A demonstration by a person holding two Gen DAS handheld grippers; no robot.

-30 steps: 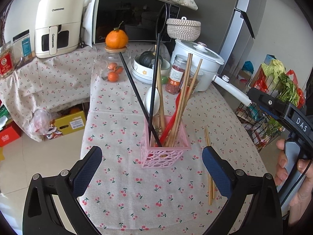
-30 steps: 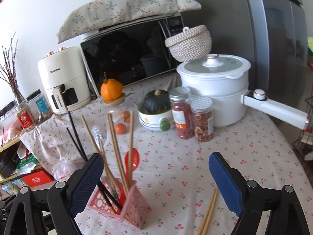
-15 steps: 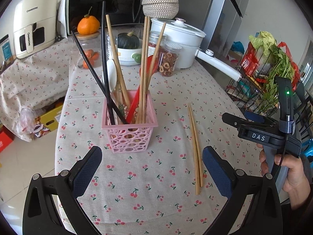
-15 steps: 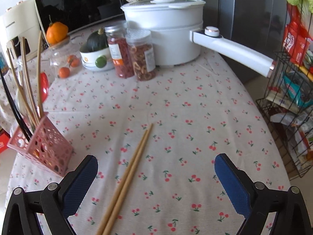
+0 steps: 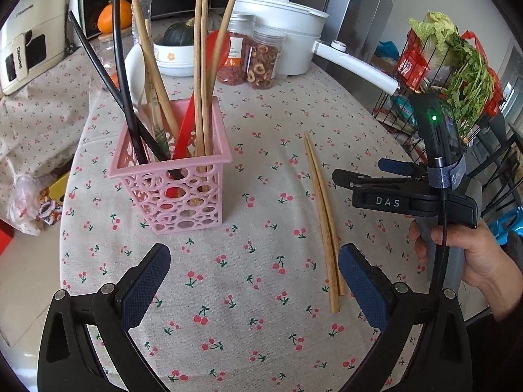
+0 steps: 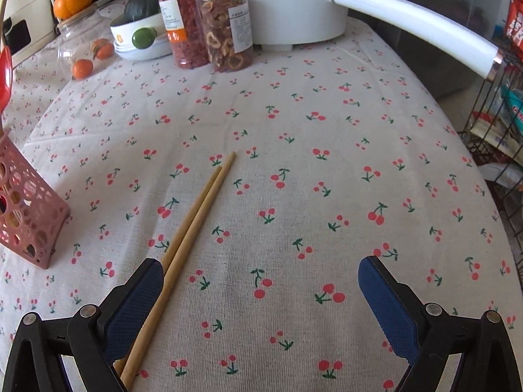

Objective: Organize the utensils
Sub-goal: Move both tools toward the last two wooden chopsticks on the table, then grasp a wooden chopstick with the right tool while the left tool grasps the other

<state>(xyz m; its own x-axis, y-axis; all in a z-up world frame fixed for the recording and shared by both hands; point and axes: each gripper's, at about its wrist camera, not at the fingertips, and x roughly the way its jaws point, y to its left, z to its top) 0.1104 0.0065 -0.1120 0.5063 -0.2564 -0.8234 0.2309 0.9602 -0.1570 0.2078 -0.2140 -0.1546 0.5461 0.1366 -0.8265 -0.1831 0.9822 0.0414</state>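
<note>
We see open cherry-print cloth (image 6: pixel 294 170) right of the pink holder (image 5: pixel 176 176); the table edge curves off beyond that, toward a wire rack (image 6: pixel 500 137). The holder is perforated plastic, square, packed with wooden and black sticks. The loose wooden chopsticks (image 6: pixel 193 222) lie flat as a pair, right of the holder. Our right gripper (image 6: pixel 261 297) is spread wide, empty, left pad (image 6: pixel 135 307) just beside the pair. Left gripper (image 5: pixel 255 287) is also wide, empty, in front of the holder.

Cherry-print tablecloth (image 6: pixel 294 130), grey fridge (image 5: pixel 356 9)
</note>
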